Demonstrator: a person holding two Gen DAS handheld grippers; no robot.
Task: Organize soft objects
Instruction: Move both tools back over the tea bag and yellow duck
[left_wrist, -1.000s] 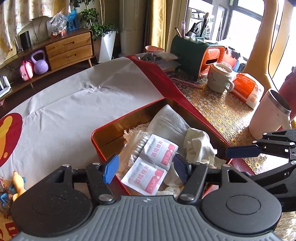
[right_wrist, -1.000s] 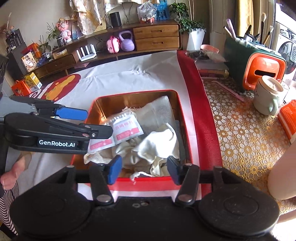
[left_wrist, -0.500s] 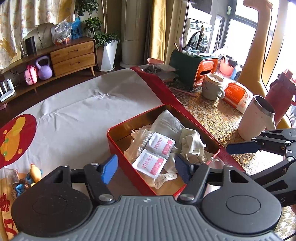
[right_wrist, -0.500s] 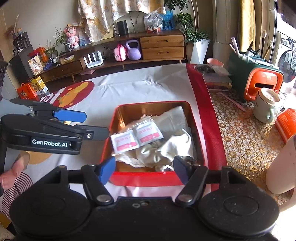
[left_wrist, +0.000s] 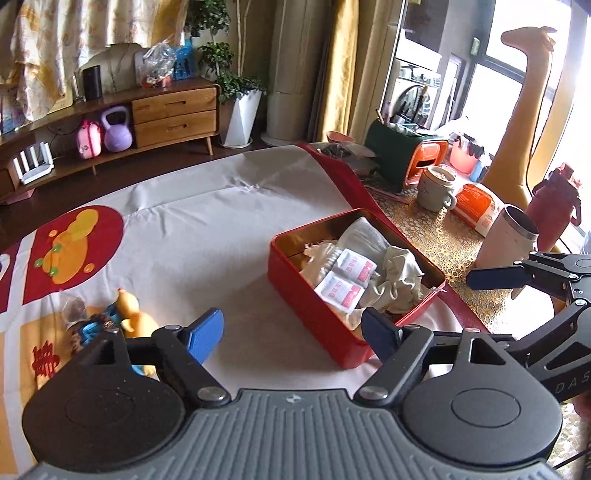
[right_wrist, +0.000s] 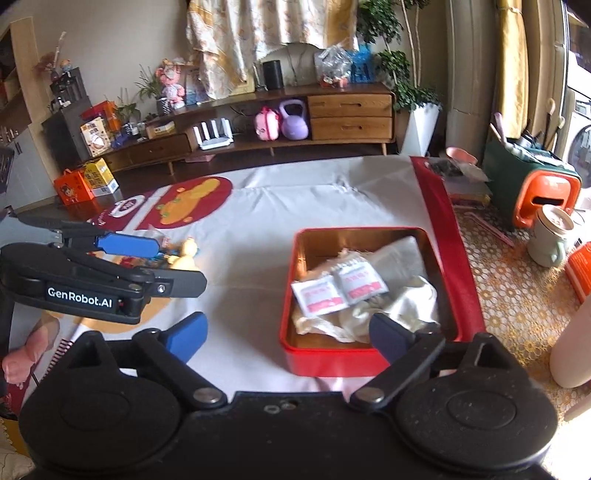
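A red tin box sits on the white tablecloth, holding white cloths and two red-and-white sachets. My left gripper hangs above the cloth just left of the box, its jaws opening with nothing between them. My right gripper is above the box's near left corner, jaws also opening and empty. A small yellow toy with blue bits lies on the cloth to the left.
Right of the box stand a tall white cup, a grey mug, an orange packet and a green-orange holder. A red bottle is behind. A person's hand shows at the left edge.
Both grippers have pulled back and up from the box, so it looks smaller and farther. Both sets of jaws have widened. The yellow toy has come into view.
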